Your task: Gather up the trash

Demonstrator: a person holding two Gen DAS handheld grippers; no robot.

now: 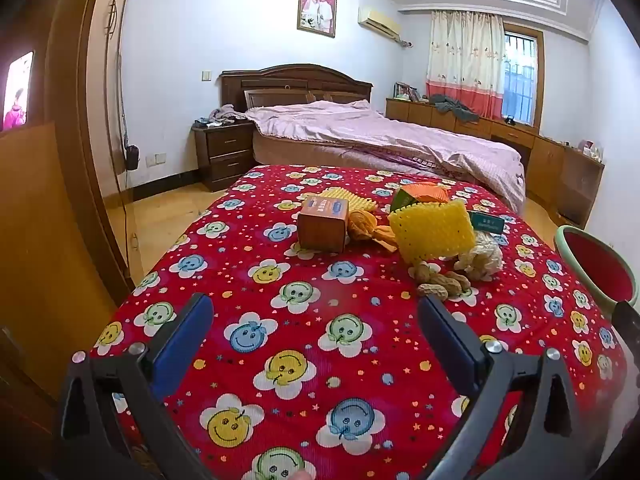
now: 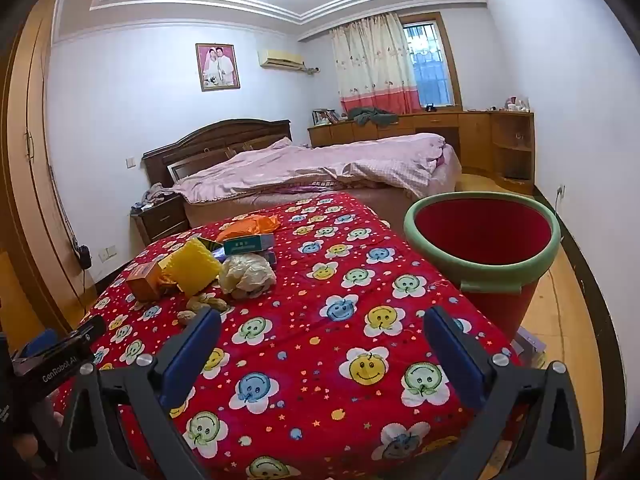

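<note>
**Both tongs wide over the red cloth**

I hold my left tongs (image 1: 316,312) tilted slightly down over the table (image 1: 320,360), jaws spread wide with nothing between them. The trash pile sits ahead at one o'clock: yellow foam net (image 1: 432,228), brown box (image 1: 322,224), peanuts (image 1: 440,280). My right tongs (image 2: 324,326) are angled the same way, equally wide and empty, the red bucket (image 2: 484,236) at two o'clock beside the table.
</note>
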